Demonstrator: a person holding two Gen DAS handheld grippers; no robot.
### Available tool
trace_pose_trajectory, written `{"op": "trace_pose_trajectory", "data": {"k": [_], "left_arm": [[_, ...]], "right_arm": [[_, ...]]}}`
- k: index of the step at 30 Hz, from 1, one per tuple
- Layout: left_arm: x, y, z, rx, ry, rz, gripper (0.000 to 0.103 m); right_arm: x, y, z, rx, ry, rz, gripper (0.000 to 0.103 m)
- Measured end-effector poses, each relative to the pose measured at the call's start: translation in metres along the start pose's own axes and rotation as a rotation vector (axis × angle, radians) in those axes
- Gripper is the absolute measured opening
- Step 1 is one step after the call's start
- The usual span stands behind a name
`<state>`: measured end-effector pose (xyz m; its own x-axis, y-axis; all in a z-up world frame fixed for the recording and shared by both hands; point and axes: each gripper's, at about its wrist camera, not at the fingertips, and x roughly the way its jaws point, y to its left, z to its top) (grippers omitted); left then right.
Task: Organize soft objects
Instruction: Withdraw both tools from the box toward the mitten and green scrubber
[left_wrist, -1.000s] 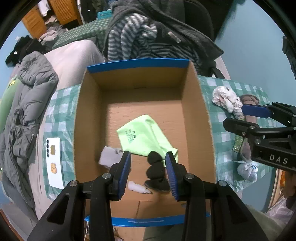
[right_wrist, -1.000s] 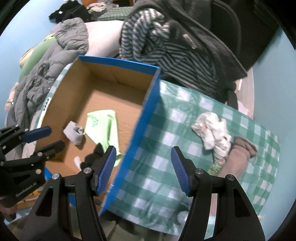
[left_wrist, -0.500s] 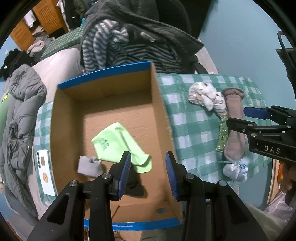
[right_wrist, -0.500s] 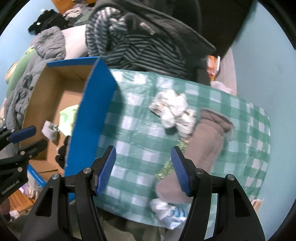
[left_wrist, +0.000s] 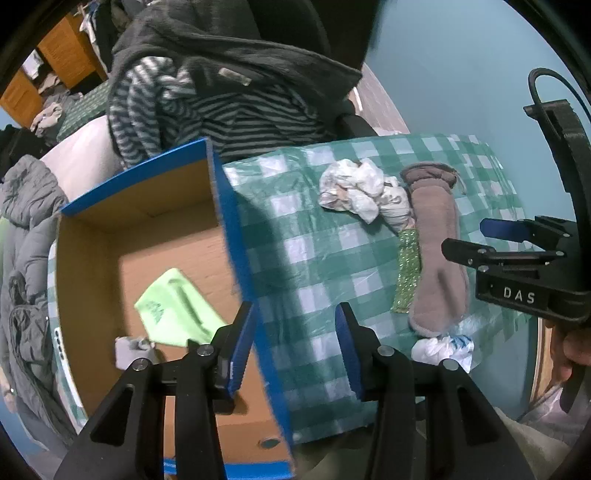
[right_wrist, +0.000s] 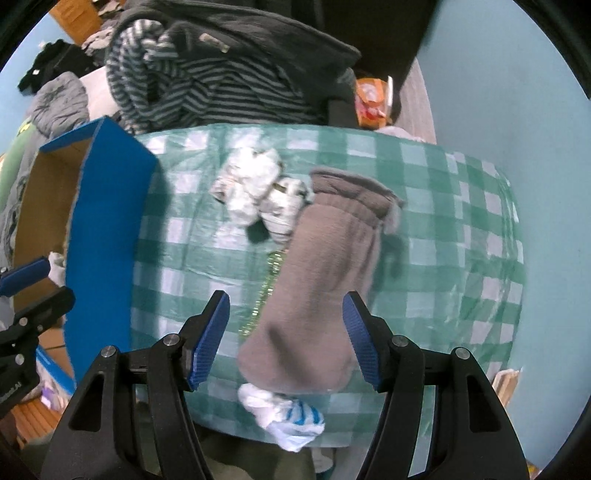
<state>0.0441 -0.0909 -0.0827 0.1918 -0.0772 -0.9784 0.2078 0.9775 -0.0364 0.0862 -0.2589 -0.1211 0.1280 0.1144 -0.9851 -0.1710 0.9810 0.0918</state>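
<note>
From my left wrist view, the cardboard box (left_wrist: 147, 236) is cut at the 6 o'clock edge, and the gripper fingers (left_wrist: 240, 343) cover its near wall. The grey item (left_wrist: 127, 350) inside is partly hidden and I cannot identify it. In the right wrist view, the brown fleece piece (right_wrist: 325, 280) is blurred.

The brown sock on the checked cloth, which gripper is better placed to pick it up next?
Right. The right gripper hangs open directly over the brown sock, with nothing held. The left gripper, jaws opening and empty, straddles the blue edge of the cardboard box, well aside from the sock.
</note>
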Motion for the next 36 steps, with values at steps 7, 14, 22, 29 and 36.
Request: {"op": "trace_pose_trajectory", "data": {"k": [7, 14, 22, 29, 36], "left_arm": [[0.023, -0.020, 0.013, 0.015, 0.028, -0.004, 0.051], [0.043, -0.027, 0.019, 0.009, 0.054, -0.012, 0.052], [0.061, -0.031, 0.020, 0.017, 0.067, -0.008, 0.052], [0.069, -0.031, 0.017, 0.020, 0.083, -0.017, 0.052], [0.070, -0.029, 0.015, 0.003, 0.094, -0.036, 0.052]], "right_arm": [[0.017, -0.017, -0.001, 0.053, 0.036, -0.004, 0.064], [0.035, -0.023, -0.002, 0.087, 0.064, -0.011, 0.064], [0.048, -0.015, 0.003, 0.092, 0.088, -0.034, 0.064], [0.069, -0.009, 0.003, 0.081, 0.117, -0.088, 0.064], [0.058, -0.013, -0.001, 0.070, 0.087, -0.058, 0.023]]}}
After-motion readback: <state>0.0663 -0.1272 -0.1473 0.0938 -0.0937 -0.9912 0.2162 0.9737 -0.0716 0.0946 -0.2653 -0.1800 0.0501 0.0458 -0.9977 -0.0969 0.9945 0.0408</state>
